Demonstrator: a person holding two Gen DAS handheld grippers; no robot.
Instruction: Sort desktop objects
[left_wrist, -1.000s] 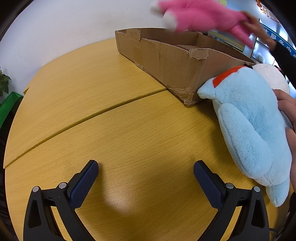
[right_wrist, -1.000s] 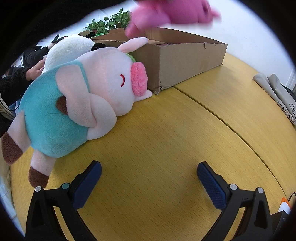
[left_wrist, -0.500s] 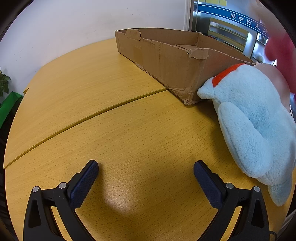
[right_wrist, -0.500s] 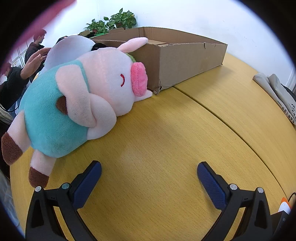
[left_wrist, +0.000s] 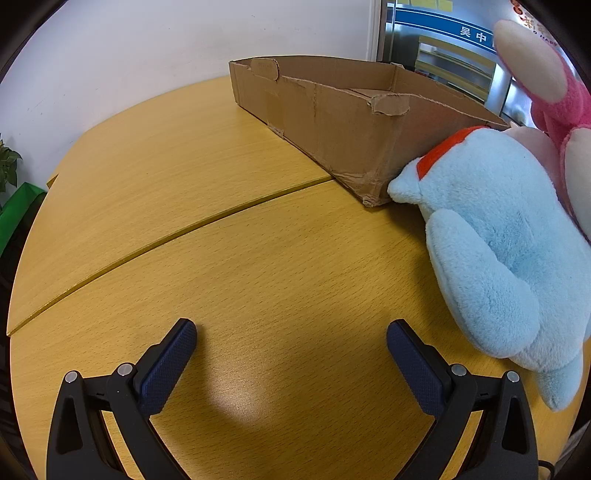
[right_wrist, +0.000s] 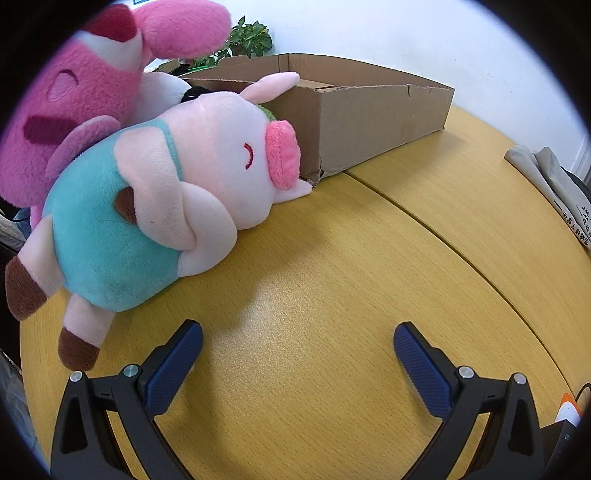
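Observation:
A plush pig (right_wrist: 155, 206) in a teal outfit lies on its side on the wooden table, snout against the corner of a shallow cardboard box (right_wrist: 362, 107). The left wrist view shows the same pig's pale blue back (left_wrist: 498, 236) at the right, beside the box (left_wrist: 332, 118). A pink plush toy (right_wrist: 74, 92) leans on the pig from behind, and it shows at the top right (left_wrist: 554, 81) of the left view. My left gripper (left_wrist: 291, 343) is open over bare table. My right gripper (right_wrist: 297, 345) is open too, just right of the pig's foot.
The round wooden table (left_wrist: 184, 184) has a curved seam across it. A potted plant (right_wrist: 247, 40) stands behind the box. Folded cloth or bags (right_wrist: 554, 184) lie at the table's right edge. A green object (left_wrist: 14, 210) sits past the left rim.
The pink plush toy, held in the air over the box a second ago, has come down and now rests against the pig. The person's hands have left the view. Neither gripper moved.

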